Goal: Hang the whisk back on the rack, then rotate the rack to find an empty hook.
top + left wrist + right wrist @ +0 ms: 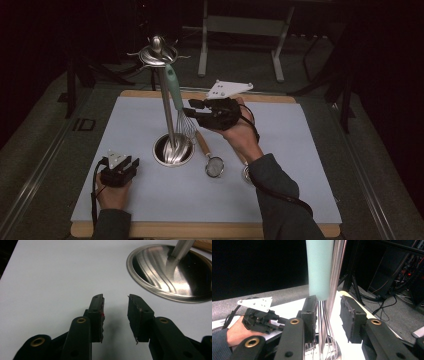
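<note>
Steel makes up the tall rack (165, 100), the biggest thing here, and it could tip or wobble if the right hand-held gripper (195, 109) bumps its pole. That gripper is up beside the whisk (176, 95), which hangs from a hook at the top with its green handle next to the pole. In the right gripper view the jaws stand apart around the whisk's thin wires (324, 322), and I think the pads are not squeezing yet, though it is hard to tell. If they close too low on the wires, the whisk could swing or slip off the hook.

Down on the pale surface (300, 165), a small strainer (210, 160) with a wooden handle lies just beside the round base (173, 150), so a falling whisk could land on it.

Left and front of the base lies plenty of bare room. The left hand-held gripper (120, 167) rests there, jaws apart and holding nothing, well away from the edges.
</note>
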